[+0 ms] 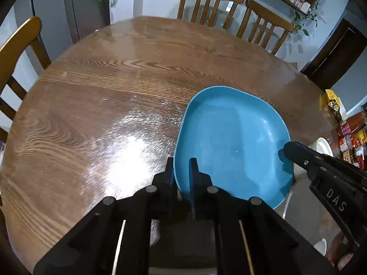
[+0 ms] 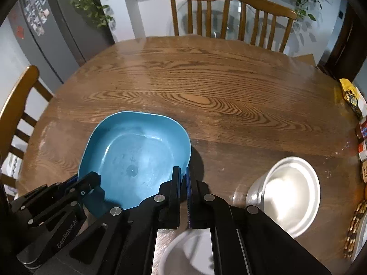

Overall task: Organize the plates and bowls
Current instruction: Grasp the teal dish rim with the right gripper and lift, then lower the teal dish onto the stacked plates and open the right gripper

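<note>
Both of my tongs angle steeply down over the near edge of the wooden table (image 2: 206, 80), one at each side of a single blue dish (image 2: 137, 151). My left gripper (image 1: 182, 169) is clamped on the dish's left rim, one finger outside the wall and the other inside the basin. My right gripper (image 2: 183, 176) is closed on the opposite rim in the same manner, its blue-lined pads (image 2: 188, 190) pinching the thin wall; in the left wrist view it enters from the right and meets the far side of the dish. The dish is a rounded-square, shallow-walled piece in glossy teal blue, empty, with a small circular mark at the centre of its floor. A dark shadow lies just beyond its right edge, so it may be lifted slightly off the wood, though the fisheye view does not settle this. To the right of the dish, near the table's edge, stands a white bowl (image 2: 289, 194) tilted toward the camera; a second white vessel (image 2: 183, 254) shows blurred beneath my right gripper. Wooden chairs (image 2: 199, 11) stand along the far side.
</note>
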A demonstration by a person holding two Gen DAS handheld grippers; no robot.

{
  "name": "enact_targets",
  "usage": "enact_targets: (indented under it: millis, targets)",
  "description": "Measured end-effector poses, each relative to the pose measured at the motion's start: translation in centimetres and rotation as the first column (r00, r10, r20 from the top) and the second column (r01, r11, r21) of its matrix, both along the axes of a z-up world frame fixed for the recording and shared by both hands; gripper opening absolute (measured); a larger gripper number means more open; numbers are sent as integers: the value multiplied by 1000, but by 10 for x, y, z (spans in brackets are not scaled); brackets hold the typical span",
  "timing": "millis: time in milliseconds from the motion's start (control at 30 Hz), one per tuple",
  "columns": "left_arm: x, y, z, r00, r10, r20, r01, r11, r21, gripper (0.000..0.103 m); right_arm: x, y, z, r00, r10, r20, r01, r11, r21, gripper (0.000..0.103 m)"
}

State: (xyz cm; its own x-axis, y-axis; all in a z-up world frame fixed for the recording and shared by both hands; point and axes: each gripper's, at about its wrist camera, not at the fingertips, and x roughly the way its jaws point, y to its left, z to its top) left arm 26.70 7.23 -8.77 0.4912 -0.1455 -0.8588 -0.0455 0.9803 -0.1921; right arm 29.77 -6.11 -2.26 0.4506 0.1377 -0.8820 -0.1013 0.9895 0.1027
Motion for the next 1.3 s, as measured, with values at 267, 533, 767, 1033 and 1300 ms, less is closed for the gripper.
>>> enact_targets:
  millis: [267, 533, 767, 1033, 1300]
  targets:
    - [-55, 16, 35, 997, -7, 79, 6, 1000, 14, 9, -47, 7, 35, 993, 84, 87, -92, 992, 82, 6]
    - [-117, 24, 57, 990, -11, 143, 3, 999, 51, 9, -105, 11, 58, 979, 138, 151, -155, 982, 107, 6]
    - [-155, 28, 57, 989, -20, 146, 14, 999, 47, 9, -153, 13, 60, 972, 165, 166, -185, 976, 114, 6]
    - [-187, 28, 49, 989, -34, 147, 24, 997, 72, 9, -181, 9, 45, 972, 178, 151, -202, 967, 155, 7]
    - [-201, 29, 31, 989, -40, 142, 26, 995, 99, 9, -200, 10, 23, 975, 188, 119, -207, 962, 180, 7]
